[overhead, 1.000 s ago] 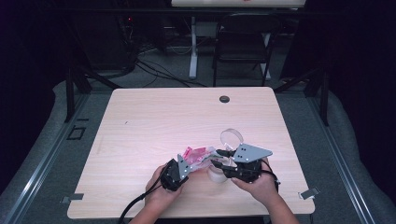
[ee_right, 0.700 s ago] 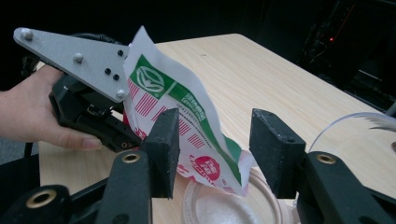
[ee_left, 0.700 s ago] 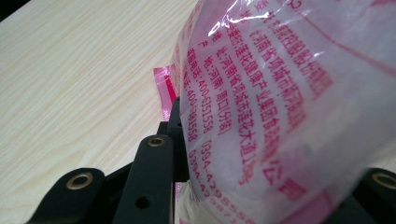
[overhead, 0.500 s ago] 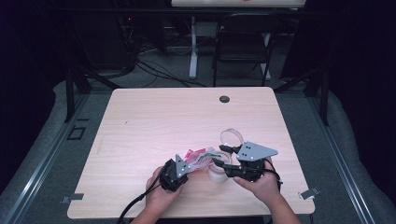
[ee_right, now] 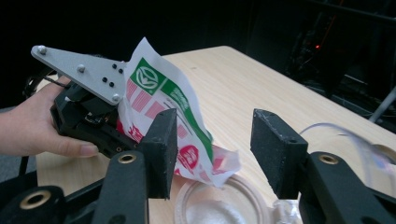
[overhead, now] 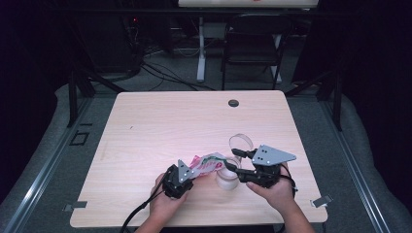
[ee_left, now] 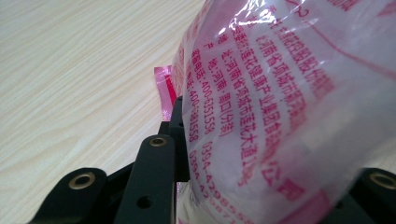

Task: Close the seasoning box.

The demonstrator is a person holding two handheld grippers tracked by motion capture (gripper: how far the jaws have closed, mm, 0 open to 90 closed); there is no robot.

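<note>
A pink, white and green printed bag (overhead: 208,163) is tilted over a clear round jar (overhead: 227,180) near the table's front edge. My left gripper (overhead: 190,171) is shut on the bag's rear end, and in the left gripper view the bag (ee_left: 280,102) bulges between the black jaws. My right gripper (ee_right: 212,140) stands open beside the jar (ee_right: 219,205), which holds white powder. Its jaws have just been opening, then came in slightly. The bag's torn corner (ee_right: 205,158) hangs in the gap over the jar's mouth, and the pads do not press it.
The jar's clear lid (overhead: 241,142) lies just behind the jar. The wooden table (overhead: 170,126) has a dark cable hole (overhead: 233,103) at its far edge. A folding chair (overhead: 252,48) and cables stand beyond the table in the dark.
The right gripper's jaws stand wider apart than a second ago. The bag has tipped a little further over the jar. Both hands have stayed in place.
</note>
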